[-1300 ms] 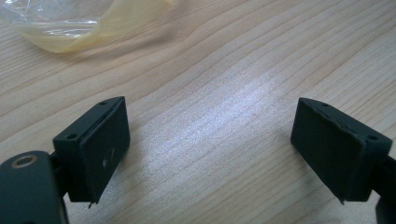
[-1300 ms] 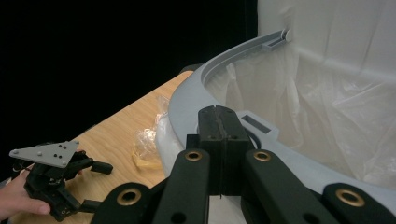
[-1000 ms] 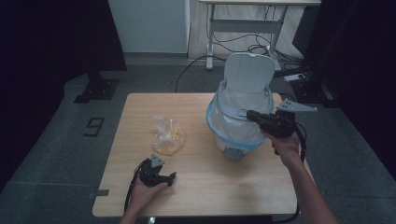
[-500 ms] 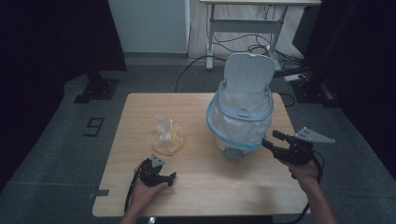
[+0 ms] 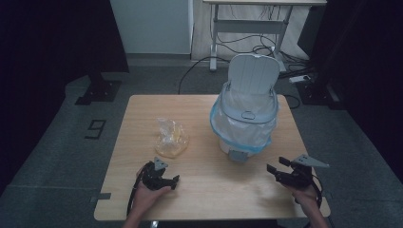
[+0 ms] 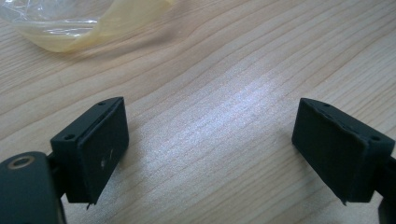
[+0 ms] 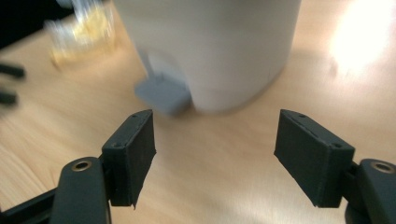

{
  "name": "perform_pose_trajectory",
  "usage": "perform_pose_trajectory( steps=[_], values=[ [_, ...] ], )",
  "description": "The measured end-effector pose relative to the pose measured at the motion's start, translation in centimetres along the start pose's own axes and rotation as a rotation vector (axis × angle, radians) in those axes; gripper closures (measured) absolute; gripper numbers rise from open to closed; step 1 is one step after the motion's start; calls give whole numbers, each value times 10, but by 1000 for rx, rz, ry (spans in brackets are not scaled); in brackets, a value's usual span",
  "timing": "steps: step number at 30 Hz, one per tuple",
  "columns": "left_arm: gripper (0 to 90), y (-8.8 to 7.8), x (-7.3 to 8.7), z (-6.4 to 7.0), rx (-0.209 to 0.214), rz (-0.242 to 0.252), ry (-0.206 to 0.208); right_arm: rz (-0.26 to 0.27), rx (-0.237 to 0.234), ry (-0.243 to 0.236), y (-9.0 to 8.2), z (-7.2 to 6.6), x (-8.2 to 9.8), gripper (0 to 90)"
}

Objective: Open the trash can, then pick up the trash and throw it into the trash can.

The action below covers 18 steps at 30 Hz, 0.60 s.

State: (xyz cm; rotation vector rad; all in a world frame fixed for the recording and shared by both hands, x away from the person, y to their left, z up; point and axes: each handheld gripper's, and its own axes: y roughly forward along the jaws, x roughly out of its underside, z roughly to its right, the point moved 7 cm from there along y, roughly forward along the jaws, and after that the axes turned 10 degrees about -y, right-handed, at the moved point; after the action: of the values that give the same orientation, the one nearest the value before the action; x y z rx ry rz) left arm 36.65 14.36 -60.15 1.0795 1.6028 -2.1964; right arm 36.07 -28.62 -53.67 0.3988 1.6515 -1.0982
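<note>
A white pedal bin [image 5: 244,118] stands at the table's right middle, its lid up and a clear blue-edged liner folded over its rim. A crumpled yellowish plastic bag [image 5: 170,138] lies left of it. My left gripper [image 5: 168,180] rests open near the front edge, just in front of the bag; its view has bare wood between the jaws and the bag [image 6: 70,28] at top left. My right gripper [image 5: 276,165] is open at the front right, low over the table, empty. It faces the bin's base [image 7: 210,46] and grey pedal [image 7: 163,95].
The wooden table [image 5: 214,190] has bare surface between the two grippers. Beyond its far edge lie grey floor, cables and a desk frame [image 5: 247,28]. The blurred bag [image 7: 84,28] sits far left in the right gripper view.
My right gripper has left the bin's rim and come down toward the front right of the table. The left gripper, bag and bin have stayed put.
</note>
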Motion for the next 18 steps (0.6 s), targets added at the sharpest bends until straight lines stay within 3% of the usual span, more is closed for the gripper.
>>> perform_pose_trajectory(
  steps=[3, 10, 18],
  values=[
    [112, -1, 0, 0, 1, -8, 1, -39, 3, -20, 6, -3, 11, 274],
    [142, -5, -1, -1, 15, -15, -19, -61, -1, -30, 9, -6, 18, 274],
    [139, -20, -11, -2, 38, 36, -25, -98, 1, -25, 12, -1, 28, 273]
  ],
)
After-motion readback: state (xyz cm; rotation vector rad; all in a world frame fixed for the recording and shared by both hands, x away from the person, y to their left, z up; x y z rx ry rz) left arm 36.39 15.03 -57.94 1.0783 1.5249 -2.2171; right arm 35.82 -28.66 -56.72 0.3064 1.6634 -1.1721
